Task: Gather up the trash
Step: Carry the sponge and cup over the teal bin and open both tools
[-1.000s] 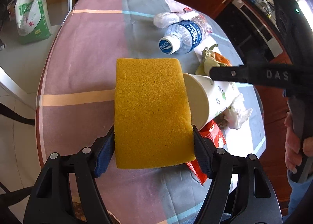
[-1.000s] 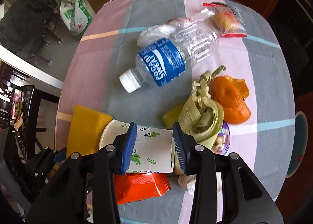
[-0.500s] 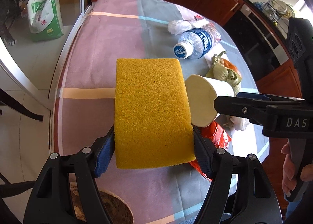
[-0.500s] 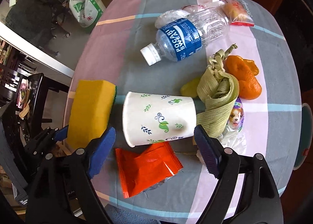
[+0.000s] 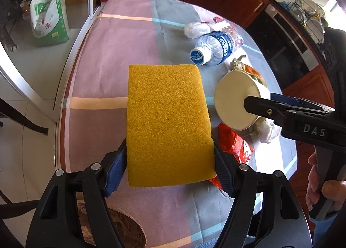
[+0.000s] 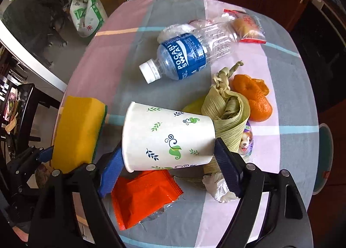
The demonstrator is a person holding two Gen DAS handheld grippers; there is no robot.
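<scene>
— Left wrist view first. What's in the jaws?

— The left gripper (image 5: pixel 169 146) pinches a yellow sponge (image 5: pixel 168 118) by its long sides, above the table (image 5: pixel 121 53). The cloth to the left is bare out to the rounded edge. The trash sits on the right: a plastic bottle (image 5: pixel 214 50) far back and a paper cup (image 5: pixel 233 105) with its mouth facing this camera.

— And the right wrist view?

— The right gripper (image 6: pixel 167 147) is spread wide, its jaws having just eased inward a little. The cup lies lengthwise between them, one pad at the rim, the other at the base. I cannot tell whether they squeeze it.

— Room around it?

— Tight. A red packet (image 6: pixel 142 196) lies under the rim, a corn husk (image 6: pixel 229 111) touches the base, and a crumpled tissue (image 6: pixel 216 187) is just beside the right pad. Open cloth lies between cup and bottle.
</scene>
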